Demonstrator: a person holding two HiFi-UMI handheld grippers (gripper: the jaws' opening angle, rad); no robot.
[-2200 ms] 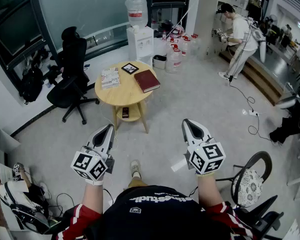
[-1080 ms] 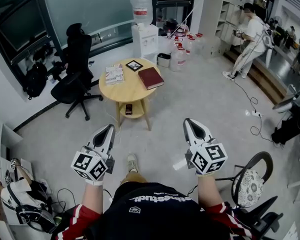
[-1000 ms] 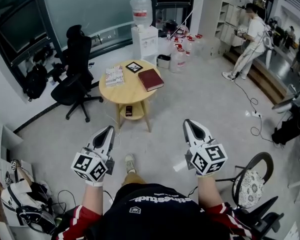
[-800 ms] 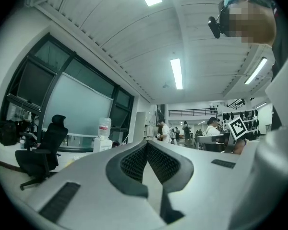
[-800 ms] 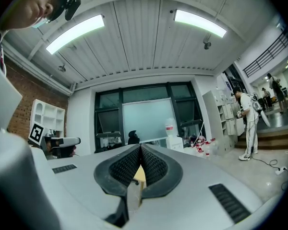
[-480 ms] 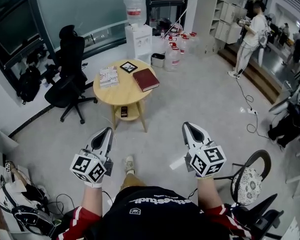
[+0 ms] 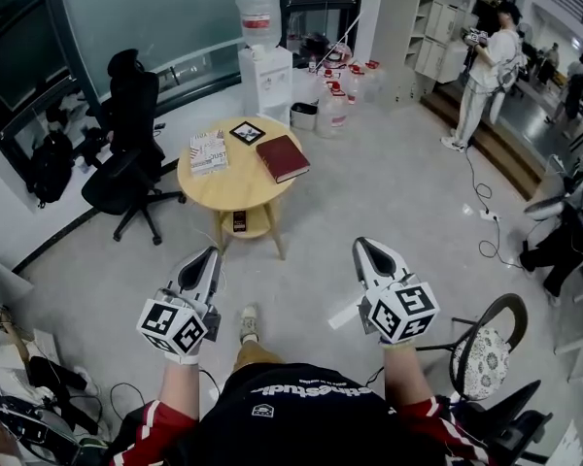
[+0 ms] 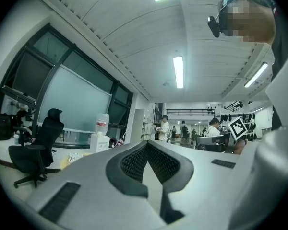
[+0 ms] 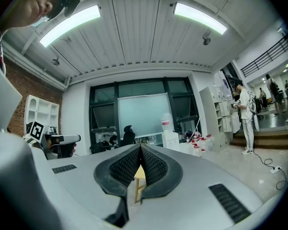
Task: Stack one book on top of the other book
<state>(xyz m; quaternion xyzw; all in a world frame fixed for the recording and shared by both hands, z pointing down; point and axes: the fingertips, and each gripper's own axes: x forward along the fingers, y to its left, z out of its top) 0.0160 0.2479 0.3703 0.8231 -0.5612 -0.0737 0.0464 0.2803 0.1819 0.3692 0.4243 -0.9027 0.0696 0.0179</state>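
Left gripper [image 7: 211, 251] and right gripper [image 7: 362, 245] stay closed and empty, well short of the round table [image 7: 217, 188]. Red book [image 7: 283, 157] and pale book [image 7: 209, 150] still lie apart on it. Only the view has shifted; stacking unstarted.

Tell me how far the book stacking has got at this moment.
Done: nothing yet; the red book and the white book lie apart on the round table. In hand: nothing; the left gripper and right gripper are both shut and empty, well short of the table. Left: reach the table, lift one book, set it on the other.
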